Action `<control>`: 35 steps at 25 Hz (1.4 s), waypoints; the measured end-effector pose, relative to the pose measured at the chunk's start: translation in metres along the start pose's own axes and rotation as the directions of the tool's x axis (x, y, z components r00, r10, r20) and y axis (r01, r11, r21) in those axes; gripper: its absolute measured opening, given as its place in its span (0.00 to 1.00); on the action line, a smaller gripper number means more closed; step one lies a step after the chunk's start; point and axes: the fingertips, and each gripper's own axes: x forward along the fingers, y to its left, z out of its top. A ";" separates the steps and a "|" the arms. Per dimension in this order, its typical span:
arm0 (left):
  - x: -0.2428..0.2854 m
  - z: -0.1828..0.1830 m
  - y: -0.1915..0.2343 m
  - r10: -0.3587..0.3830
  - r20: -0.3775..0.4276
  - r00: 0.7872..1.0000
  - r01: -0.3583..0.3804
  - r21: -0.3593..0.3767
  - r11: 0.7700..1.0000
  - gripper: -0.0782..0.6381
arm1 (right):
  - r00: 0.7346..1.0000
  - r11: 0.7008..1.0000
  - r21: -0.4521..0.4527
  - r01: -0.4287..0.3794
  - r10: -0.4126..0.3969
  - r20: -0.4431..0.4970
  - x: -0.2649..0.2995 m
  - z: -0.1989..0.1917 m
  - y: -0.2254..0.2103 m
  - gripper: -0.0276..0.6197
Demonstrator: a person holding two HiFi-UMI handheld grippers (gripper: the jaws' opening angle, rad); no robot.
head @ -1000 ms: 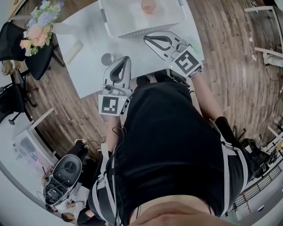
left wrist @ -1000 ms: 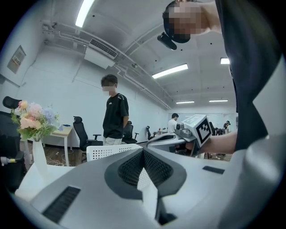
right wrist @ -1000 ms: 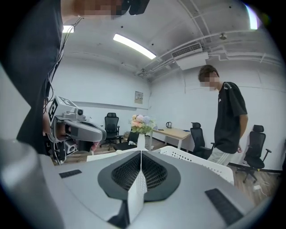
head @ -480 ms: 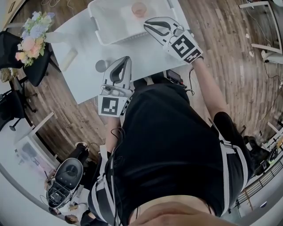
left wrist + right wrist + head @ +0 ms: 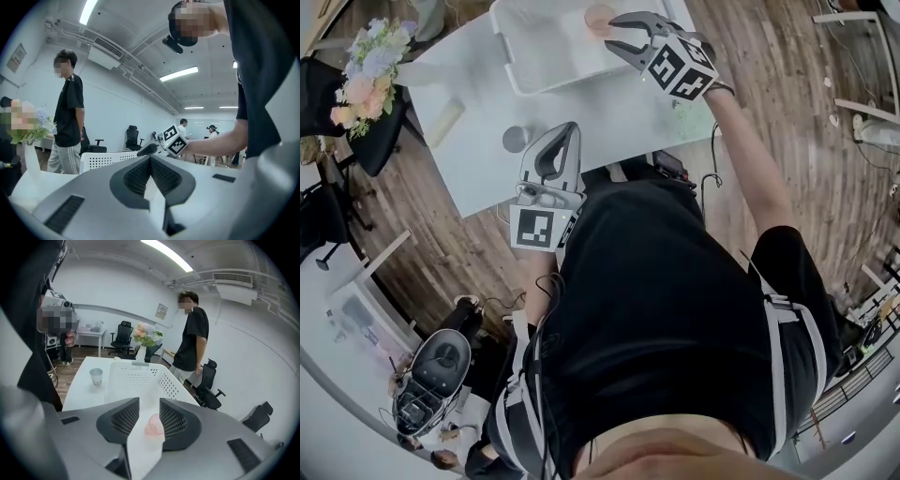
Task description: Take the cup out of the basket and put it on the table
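Observation:
A pink cup [image 5: 600, 16] lies inside the white basket [image 5: 534, 56] at the far side of the white table [image 5: 609, 112]. My right gripper [image 5: 617, 36] hangs over the basket's near right corner, just short of the cup. Its jaws are opening. In the right gripper view the pink cup [image 5: 153, 425] shows in the gap between the jaws, on the basket floor beyond them, and the pads do not touch it. My left gripper [image 5: 567, 127] hovers at the table's near edge, shut and empty. Its own view looks level across the table at the basket wall [image 5: 105, 160].
A small grey cup [image 5: 516, 139] stands on the table left of my left gripper, also in the right gripper view as the grey cup [image 5: 96, 376]. A pale cylinder [image 5: 442, 124] and a flower vase [image 5: 366, 70] sit at the table's left. A person [image 5: 192, 336] stands beyond the basket.
My right gripper has moved forward from the table's near right to above the basket, close to the pink cup, and its jaws have parted. The left gripper has stayed in place.

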 end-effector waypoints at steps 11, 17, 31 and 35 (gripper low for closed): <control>-0.005 0.002 0.008 0.022 0.023 0.999 -0.023 0.003 1.000 0.14 | 0.952 0.948 -0.248 -0.199 0.127 -0.279 0.064 -0.038 -0.001 0.30; -0.009 -0.001 0.016 0.049 0.018 0.999 -0.049 0.001 0.999 0.14 | 0.909 0.920 -0.272 -0.282 0.166 -0.381 0.092 -0.060 0.004 0.30; -0.037 -0.014 0.044 0.163 -0.021 0.986 -0.163 -0.035 0.986 0.14 | 0.821 0.910 -0.199 -0.364 0.212 -0.530 0.148 -0.115 0.009 0.30; -0.041 -0.014 0.046 0.184 -0.014 0.983 -0.185 -0.057 0.981 0.14 | 0.813 0.916 -0.172 -0.363 0.221 -0.539 0.151 -0.123 0.010 0.29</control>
